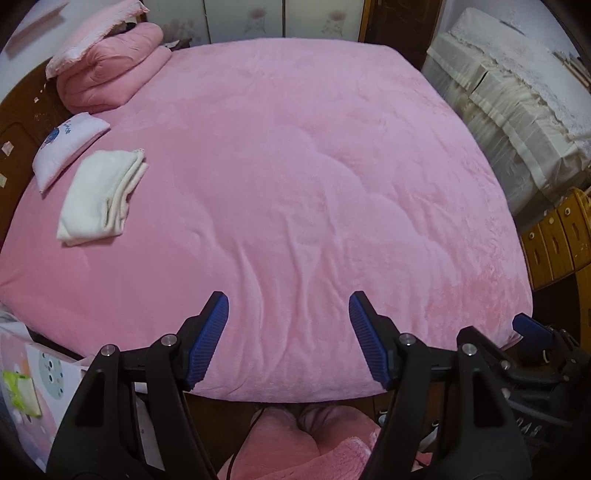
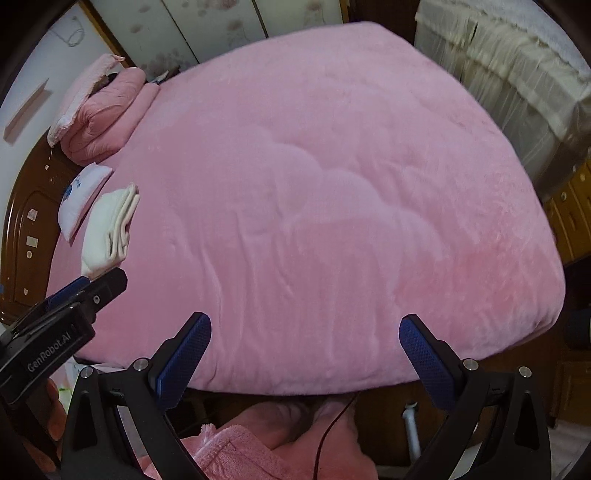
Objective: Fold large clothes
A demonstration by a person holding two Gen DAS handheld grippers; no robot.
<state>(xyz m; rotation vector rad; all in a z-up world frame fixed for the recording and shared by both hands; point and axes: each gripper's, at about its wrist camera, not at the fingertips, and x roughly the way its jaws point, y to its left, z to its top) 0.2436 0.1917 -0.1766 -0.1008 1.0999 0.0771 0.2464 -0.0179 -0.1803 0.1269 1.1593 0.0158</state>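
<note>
Both claws hung above the near edge of the bed with nothing in them. On the left gripper [image 1: 289,306] the blue ribbed pads [image 1: 210,332] stood well apart, only the pink bedspread [image 1: 295,166] showing in the gap. On the right gripper [image 2: 304,332] the pads [image 2: 184,358] stood wider still, likewise with bare pink plush between them. From the left wrist view, the right gripper's blue tip and black body showed at about 4 o'clock; from the right wrist view, the left gripper showed at about 8 o'clock, its black housing printed with white lettering.

The bedspread covered the whole mattress and was mostly smooth, with shallow creases running toward the near edge and a curved stitched line across its middle. At about 9 o'clock in the left view lay a folded white garment [image 1: 99,195], flat on the spread, its layered edges turned toward the centre of the bed. Just beyond it, toward 10 o'clock, rested a small pale pillow [image 1: 66,144] with a blue print, touching the dark wooden headboard [image 1: 22,122] or very near it. Farther round, near 11 o'clock, sat a rolled pink quilt [image 1: 110,70] with a pink pillow [image 1: 99,29] leaning on top.

At 6 o'clock, below the bed's edge, a heap of pink fleecy fabric [image 1: 306,443] lay between the two gripper frames; whether it was clothing or something worn could not be told. At 2 o'clock stood furniture under a whitish cover [image 1: 509,96].
</note>
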